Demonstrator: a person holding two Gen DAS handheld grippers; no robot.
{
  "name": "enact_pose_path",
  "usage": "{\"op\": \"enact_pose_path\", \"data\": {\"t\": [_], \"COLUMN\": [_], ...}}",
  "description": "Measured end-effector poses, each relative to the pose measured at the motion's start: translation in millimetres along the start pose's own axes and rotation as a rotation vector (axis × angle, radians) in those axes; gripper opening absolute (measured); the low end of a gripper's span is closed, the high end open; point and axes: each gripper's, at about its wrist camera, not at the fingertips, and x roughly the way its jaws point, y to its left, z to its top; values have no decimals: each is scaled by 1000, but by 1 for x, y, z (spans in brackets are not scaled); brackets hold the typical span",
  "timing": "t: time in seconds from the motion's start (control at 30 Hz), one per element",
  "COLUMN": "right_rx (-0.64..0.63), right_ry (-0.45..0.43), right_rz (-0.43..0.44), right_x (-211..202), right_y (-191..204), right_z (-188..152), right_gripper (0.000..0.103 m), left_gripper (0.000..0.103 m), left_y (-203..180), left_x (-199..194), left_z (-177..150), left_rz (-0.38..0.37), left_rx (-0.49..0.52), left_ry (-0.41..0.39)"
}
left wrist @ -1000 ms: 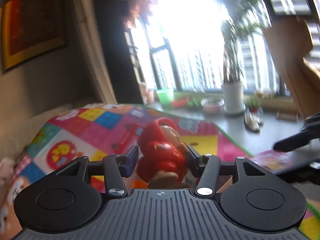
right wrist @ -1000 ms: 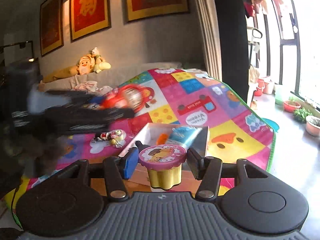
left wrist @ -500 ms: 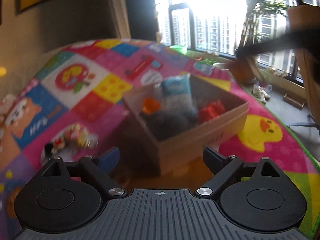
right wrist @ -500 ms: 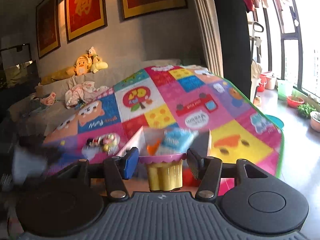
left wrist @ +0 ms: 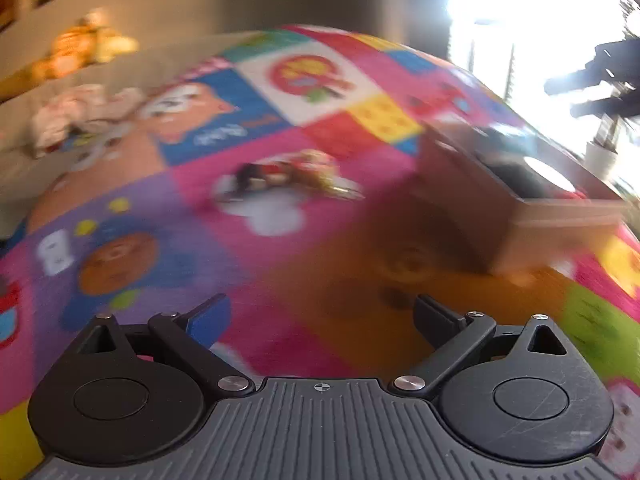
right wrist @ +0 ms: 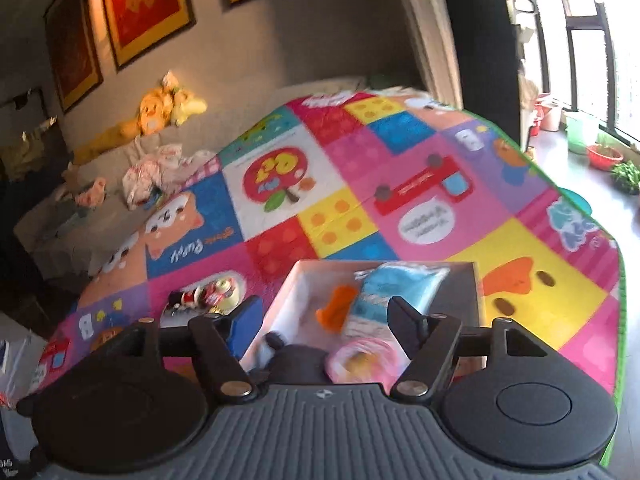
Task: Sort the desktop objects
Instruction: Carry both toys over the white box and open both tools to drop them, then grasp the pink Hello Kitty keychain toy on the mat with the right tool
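1. Presently, the open cardboard box [right wrist: 298, 276] with a white inner lining rests on the multicoloured patchwork play mat [right wrist: 400, 128], directly beyond the right gripper [right wrist: 324, 322].
2. Contents of the box, right wrist view: a pink-lidded yellow cup toy [right wrist: 360, 362], blurred, at the near end; a dark rounded item [right wrist: 294, 362] beside it on the left, identity not determinable; an orange piece [right wrist: 336, 312]; and a light-blue soft packet [right wrist: 394, 288] toward the far wall.
3. Right gripper: jaws spread wide and holding nothing, positioned over the near end of the box, with the cup toy lying in the box below the gap between them.
4. Left gripper [left wrist: 322, 316]: jaws spread wide and holding nothing, above bare mat. This view is heavily motion-blurred.
5. Left wrist view: the same box [left wrist: 516, 216] sits ahead to the right, contents unreadable through the blur.
6. A small cluster of red, black and yellow toys [right wrist: 204, 294] lies on a white cloud patch of the mat, left of the box and apart from it; the left view [left wrist: 288, 174] shows it ahead of that gripper.
7. Surroundings: orange and yellow plush toys [right wrist: 168, 110] on a beige sofa [right wrist: 44, 224] behind the mat, red-and-gold framed pictures [right wrist: 144, 4] on the wall, and potted plants [right wrist: 626, 174] on the floor by the window.
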Motion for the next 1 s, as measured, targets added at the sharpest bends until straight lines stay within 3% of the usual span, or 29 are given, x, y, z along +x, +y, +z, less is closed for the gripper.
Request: {"op": "enact_pose_path", "data": {"t": [0.13, 0.23, 0.37, 0.53, 0.6, 0.7, 0.8, 0.87, 0.93, 1.0], "right_rx": [-40, -48, -80, -115, -53, -67, -37, -22, -45, -88], "right_ry": [56, 108, 206, 304, 315, 344, 383, 417, 472, 509], "right_rz": [57, 120, 153, 44, 26, -4, 22, 63, 125, 161], "right_x": [28, 60, 119, 207, 230, 253, 259, 254, 241, 225], "right_y": [37, 69, 112, 143, 141, 144, 141, 141, 144, 150], "right_z": [10, 19, 28, 31, 32, 28, 25, 27, 24, 20], "right_gripper": [79, 79, 79, 75, 74, 73, 57, 24, 17, 17], "left_gripper": [100, 101, 102, 102, 102, 102, 102, 102, 102, 102], "left_y": [26, 40, 46, 47, 50, 55, 58, 57, 56, 54], "left_x": [0, -2, -3, -6, -6, -4, -4, -5, -6, -6], "left_z": [-6, -9, -12, -14, -15, -15, -16, -17, -17, -17], "left_rz": [39, 1, -22, -46, -55, -68, -81, -86, -86, -85], "left_rx": [-122, -214, -260, -280, -296, -333, -352, -350, -346, -342], "left_ry": [-40, -38, -54, -89, -89, -82, -79, -82, -85, -86]}}
